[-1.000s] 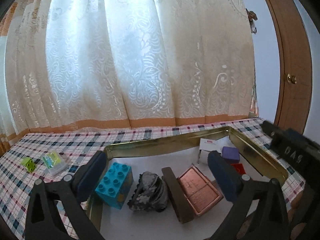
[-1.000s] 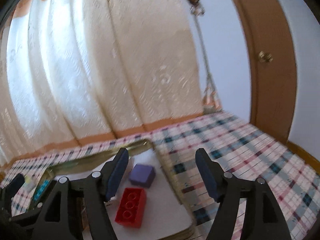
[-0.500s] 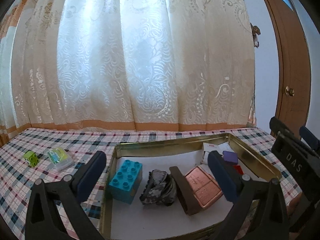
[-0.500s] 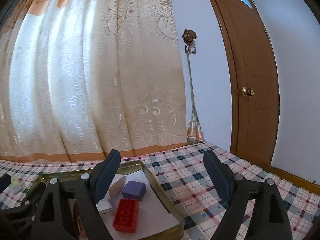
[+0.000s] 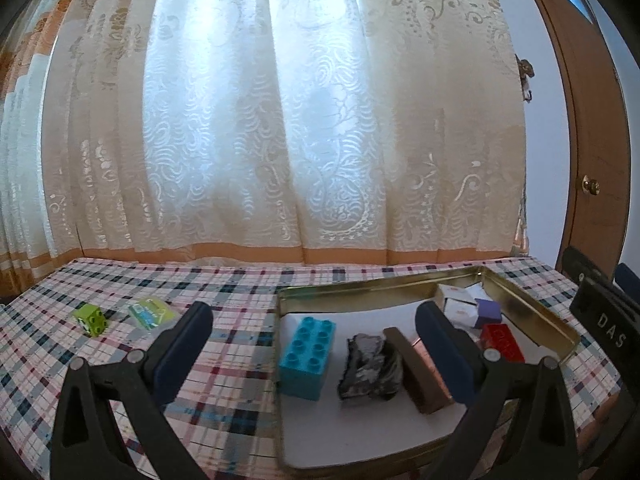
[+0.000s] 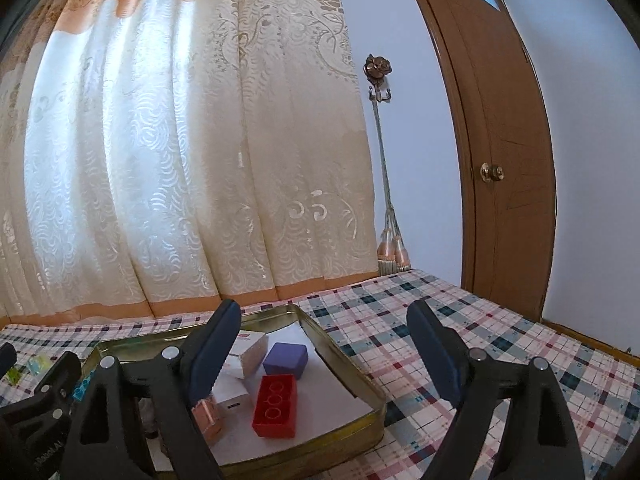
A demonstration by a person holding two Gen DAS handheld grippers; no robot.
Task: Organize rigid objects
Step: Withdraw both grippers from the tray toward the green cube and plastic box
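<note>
2 bricks (image 5: 307,356) in tray (image 5: 380,286)

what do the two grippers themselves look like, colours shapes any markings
Both the left gripper and right gripper are matte black plastic frames with triangular cut-outs, silver round pivot screws, and two dark navy-blue padded fingers each. White "DAS" lettering marks the right gripper's black body seen from the left wrist view. No cables or sleeves show.

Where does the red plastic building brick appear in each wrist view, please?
Left wrist: red plastic building brick at right, inside the gold metal tray, partly behind a finger.
Right wrist: brick lower centre-left.
Shared landmark: purple cube just beyond it.
</note>
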